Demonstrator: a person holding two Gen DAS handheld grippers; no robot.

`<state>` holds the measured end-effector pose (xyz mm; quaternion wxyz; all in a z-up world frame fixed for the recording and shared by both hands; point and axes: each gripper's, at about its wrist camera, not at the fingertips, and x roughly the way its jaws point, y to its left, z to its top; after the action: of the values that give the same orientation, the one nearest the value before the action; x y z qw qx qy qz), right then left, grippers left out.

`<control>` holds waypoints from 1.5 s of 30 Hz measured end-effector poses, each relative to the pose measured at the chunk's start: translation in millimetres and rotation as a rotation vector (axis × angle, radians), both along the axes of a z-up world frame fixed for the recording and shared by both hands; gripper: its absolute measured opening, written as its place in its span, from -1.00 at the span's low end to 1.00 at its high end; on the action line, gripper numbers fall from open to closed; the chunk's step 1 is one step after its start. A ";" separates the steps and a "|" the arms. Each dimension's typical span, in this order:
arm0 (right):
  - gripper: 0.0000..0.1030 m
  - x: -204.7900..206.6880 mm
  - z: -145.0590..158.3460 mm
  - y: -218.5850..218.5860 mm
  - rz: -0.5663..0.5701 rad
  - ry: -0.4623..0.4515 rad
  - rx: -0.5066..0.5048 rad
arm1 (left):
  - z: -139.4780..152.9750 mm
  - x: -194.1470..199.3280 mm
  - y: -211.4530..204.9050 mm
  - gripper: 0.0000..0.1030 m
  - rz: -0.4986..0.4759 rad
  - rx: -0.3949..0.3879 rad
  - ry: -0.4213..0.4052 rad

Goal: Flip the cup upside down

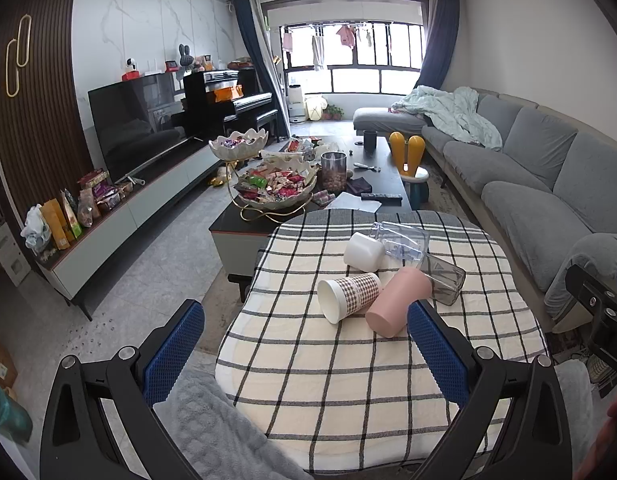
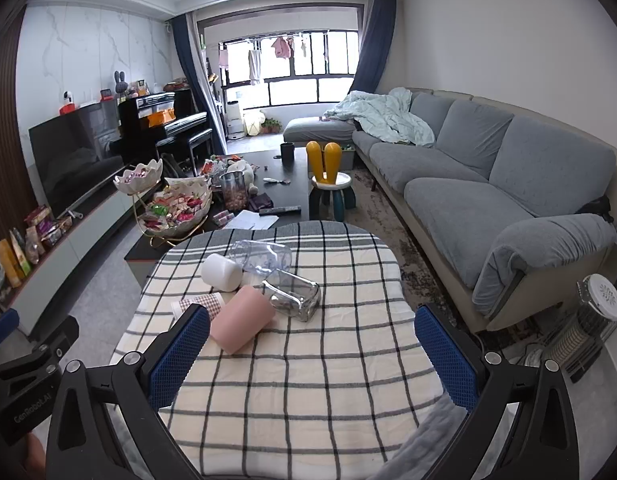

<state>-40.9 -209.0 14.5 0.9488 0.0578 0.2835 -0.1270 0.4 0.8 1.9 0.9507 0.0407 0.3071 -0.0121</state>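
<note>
The checked cloth (image 1: 348, 380) covering the small table carries five cups, all lying on their sides in a loose cluster toward its far half; none stands inverted. Judged from this, the task has not begun: no cup is gripped, and every flip remains to be done.

The clear cup (image 1: 400, 242) lies farthest back, touching the white cup (image 1: 363, 251) on its left. The smoky transparent cup (image 1: 444, 280) lies to the right, against the pink cup (image 1: 396, 304), which is nearest the grippers. The plaid paper cup (image 1: 350, 294) lies beside the pink cup with its open mouth facing left.

The left gripper (image 1: 304, 354) hangs above the near half of the cloth, fingers spread wide, nothing between them. The right gripper (image 2: 312, 354) is likewise spread wide and empty; in its view the pink cup (image 2: 242, 318) sits just beside its left finger (image 2: 180, 354).

Obstructions: the cups touch one another, so lifting one will likely disturb its neighbours; the pink cup appears the most accessible. The cloth is soft and may bunch. Behind the table stands a coffee table (image 1: 244, 224) with a tiered snack bowl (image 1: 274, 186); a grey sofa (image 2: 488, 184) runs along the right. Neither intrudes on the work area.
</note>
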 end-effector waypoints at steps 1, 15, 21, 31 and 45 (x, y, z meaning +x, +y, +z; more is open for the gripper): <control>0.99 0.4 -0.1 0.6 0.000 0.000 0.000 | 0.0 0.0 0.3 1.00 0.001 -0.001 0.000; 0.99 0.5 -0.3 0.6 0.000 0.000 0.002 | -0.7 -0.6 0.2 1.00 -0.001 0.000 -0.002; 0.99 0.9 0.6 -1.3 0.000 0.002 0.005 | -0.9 -0.7 0.1 1.00 0.000 0.000 -0.002; 0.99 1.9 -4.4 0.8 0.001 0.003 0.005 | 0.7 -1.1 1.2 1.00 0.005 -0.006 0.000; 0.99 43.1 -36.5 7.8 0.064 0.064 0.004 | -12.4 33.7 7.1 1.00 0.103 -0.034 0.011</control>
<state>2.2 -201.2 -22.0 0.9427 0.0463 0.3158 -0.0977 34.1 7.9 -10.5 0.9490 0.0087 0.3136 0.0313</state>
